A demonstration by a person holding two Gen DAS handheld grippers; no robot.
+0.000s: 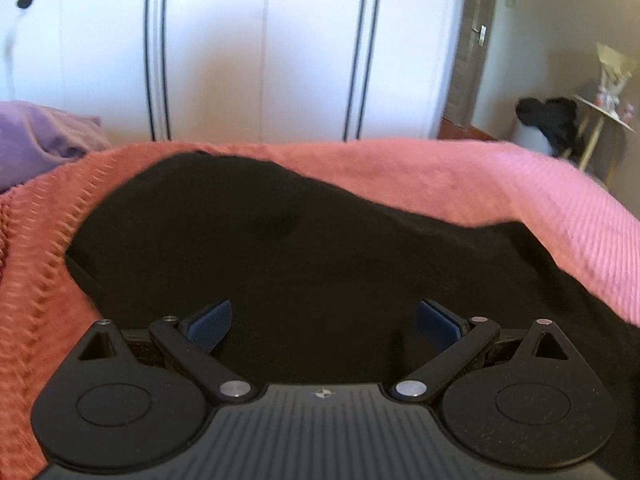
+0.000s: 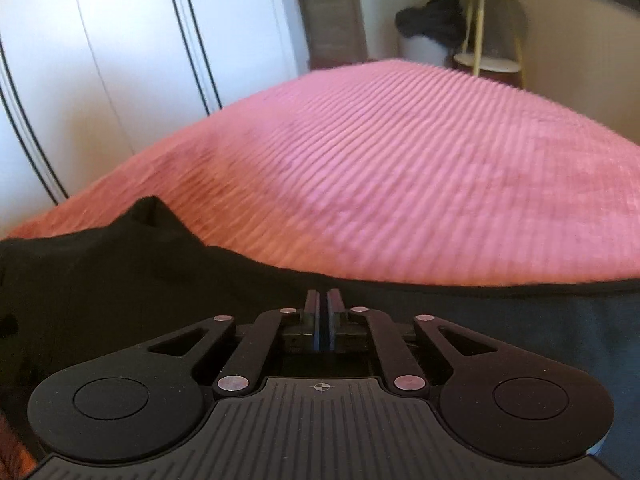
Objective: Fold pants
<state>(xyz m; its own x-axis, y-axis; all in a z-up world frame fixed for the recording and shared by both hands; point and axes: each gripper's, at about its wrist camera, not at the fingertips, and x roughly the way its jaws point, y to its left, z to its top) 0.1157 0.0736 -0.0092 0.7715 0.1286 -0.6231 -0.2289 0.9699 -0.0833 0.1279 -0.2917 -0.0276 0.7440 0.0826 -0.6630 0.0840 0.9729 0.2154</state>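
Left hand-held gripper point(image 1: 324, 320) wide open over black pants point(image 1: 280, 248); right hand-held gripper point(image 2: 323, 300) pinched on them; purple cloth point(image 1: 40, 136) nearby.

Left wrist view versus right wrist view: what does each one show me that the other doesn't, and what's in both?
Only the left wrist view shows the left gripper, jaws wide open over the black pants, plus a purple cloth at the far left edge of the bed.

Only the right wrist view shows the right gripper, jaws closed together at the edge of the pants; whether fabric is pinched is unclear.

Both show the pants, the pink bedspread, white wardrobe, door, side table and a dark pile beside it.
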